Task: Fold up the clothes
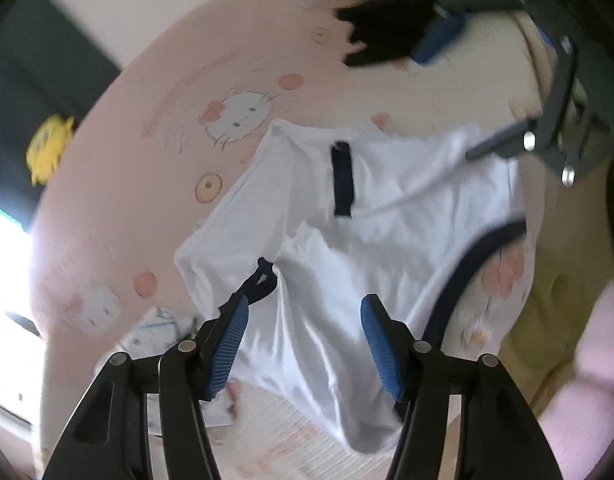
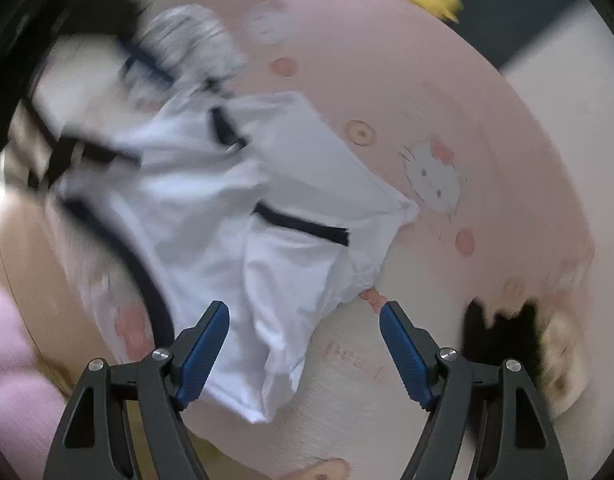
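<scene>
While the white shirt (image 1: 347, 216) lies rumpled on the pink bed sheet (image 1: 155, 92), sleeves partly turned in, no neat fold shows; squaring looks left. Both the left tongs (image 1: 305, 344) and right tongs (image 2: 305, 350) hang spread apart, holding nothing.

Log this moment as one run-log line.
task: fold clothes | left gripper: open, above white garment | right gripper: open, holding nothing | garment: rumpled on pink bedsheet, not yet folded
</scene>
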Demonstrator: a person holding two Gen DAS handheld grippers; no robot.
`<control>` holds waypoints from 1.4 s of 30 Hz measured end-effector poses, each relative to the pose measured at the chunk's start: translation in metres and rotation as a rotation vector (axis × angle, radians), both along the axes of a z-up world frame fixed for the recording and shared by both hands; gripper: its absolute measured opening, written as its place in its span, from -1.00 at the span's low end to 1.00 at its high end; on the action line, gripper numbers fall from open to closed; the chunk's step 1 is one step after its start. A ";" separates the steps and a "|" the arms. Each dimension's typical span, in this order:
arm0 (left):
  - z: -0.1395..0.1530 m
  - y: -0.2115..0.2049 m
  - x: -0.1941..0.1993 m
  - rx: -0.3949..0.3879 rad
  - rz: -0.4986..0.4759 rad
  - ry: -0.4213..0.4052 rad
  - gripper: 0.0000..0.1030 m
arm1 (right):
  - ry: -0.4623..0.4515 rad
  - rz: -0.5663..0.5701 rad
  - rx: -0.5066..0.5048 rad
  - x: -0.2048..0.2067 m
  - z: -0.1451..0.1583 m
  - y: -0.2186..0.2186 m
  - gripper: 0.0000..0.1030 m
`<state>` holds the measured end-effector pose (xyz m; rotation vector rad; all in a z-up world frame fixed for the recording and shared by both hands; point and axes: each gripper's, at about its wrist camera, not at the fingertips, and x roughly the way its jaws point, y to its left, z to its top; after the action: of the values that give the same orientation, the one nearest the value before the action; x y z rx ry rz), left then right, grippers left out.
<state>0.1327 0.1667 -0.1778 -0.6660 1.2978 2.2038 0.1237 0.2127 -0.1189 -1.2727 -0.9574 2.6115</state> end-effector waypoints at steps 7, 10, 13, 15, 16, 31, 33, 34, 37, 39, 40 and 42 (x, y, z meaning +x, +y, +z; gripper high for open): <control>-0.041 -0.012 0.048 -0.278 -0.184 0.214 0.08 | 0.000 0.345 0.436 0.040 -0.038 -0.044 0.50; -0.052 -0.022 0.064 -0.358 -0.255 0.278 0.31 | -0.028 0.345 0.437 0.043 -0.043 -0.039 0.50; -0.056 -0.030 0.064 -0.388 -0.260 0.261 0.43 | -0.049 0.308 0.436 0.045 -0.046 -0.030 0.50; -0.058 -0.034 0.063 -0.395 -0.247 0.247 0.43 | -0.063 0.303 0.454 0.049 -0.050 -0.027 0.50; -0.058 -0.035 0.063 -0.397 -0.240 0.242 0.43 | -0.067 0.310 0.471 0.052 -0.052 -0.026 0.50; -0.086 -0.043 0.054 -0.418 -0.170 0.202 0.43 | -0.117 0.396 0.589 0.055 -0.089 -0.036 0.50; -0.088 -0.041 0.048 -0.406 -0.151 0.202 0.43 | -0.105 0.396 0.600 0.050 -0.089 -0.036 0.50; -0.089 -0.040 0.044 -0.401 -0.141 0.202 0.43 | -0.098 0.396 0.608 0.047 -0.089 -0.036 0.50; -0.086 -0.032 0.035 -0.368 -0.122 0.199 0.45 | -0.074 0.394 0.634 0.040 -0.091 -0.037 0.50; -0.087 -0.027 0.030 -0.357 -0.115 0.196 0.46 | -0.063 0.395 0.663 0.038 -0.097 -0.037 0.50; -0.087 -0.024 0.027 -0.352 -0.114 0.199 0.46 | -0.052 0.395 0.685 0.037 -0.100 -0.037 0.50; -0.088 -0.018 0.024 -0.352 -0.118 0.216 0.47 | -0.035 0.395 0.723 0.036 -0.106 -0.036 0.50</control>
<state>0.1565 0.1484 -0.2657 -0.4682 1.8128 2.0131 0.1598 0.1765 -0.2244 -0.9987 -2.0747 2.0926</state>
